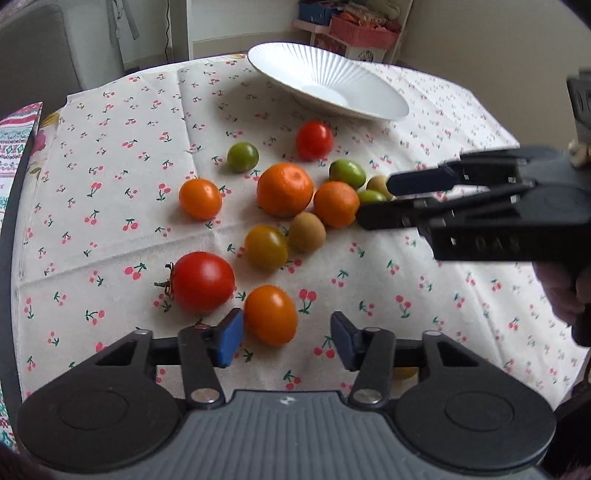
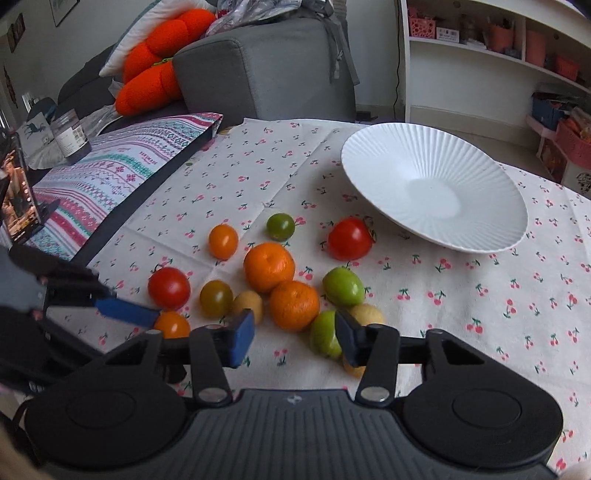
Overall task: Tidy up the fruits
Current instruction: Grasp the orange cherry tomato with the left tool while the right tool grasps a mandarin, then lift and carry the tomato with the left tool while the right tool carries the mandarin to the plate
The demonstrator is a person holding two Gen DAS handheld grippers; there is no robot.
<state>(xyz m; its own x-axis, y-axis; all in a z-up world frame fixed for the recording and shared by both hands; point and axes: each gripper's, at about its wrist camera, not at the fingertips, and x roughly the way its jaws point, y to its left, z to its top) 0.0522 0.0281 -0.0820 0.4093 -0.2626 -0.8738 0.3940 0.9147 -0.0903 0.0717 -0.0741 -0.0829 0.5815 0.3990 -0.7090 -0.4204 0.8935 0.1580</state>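
Note:
Several fruits lie loose on the cherry-print tablecloth (image 1: 110, 155): two mandarins (image 1: 284, 189) (image 2: 269, 266), red tomatoes (image 1: 202, 281) (image 2: 349, 239), orange and green cherry tomatoes and small kiwis. A white ribbed plate (image 1: 332, 88) (image 2: 436, 192) stands empty beyond them. My left gripper (image 1: 286, 338) is open, its jaws either side of an orange tomato (image 1: 270, 314), not touching it. My right gripper (image 2: 293, 338) is open just in front of the smaller mandarin (image 2: 294, 305), with a green fruit (image 2: 325, 334) by its right pad. It also shows in the left wrist view (image 1: 373, 201).
A patterned cushion (image 2: 122, 173) lies at the table's left edge with a dark jar (image 2: 70, 136) behind it. A grey sofa (image 2: 266, 70) and white shelves (image 2: 498, 55) stand beyond the table. A pink basket (image 1: 364, 31) sits behind the plate.

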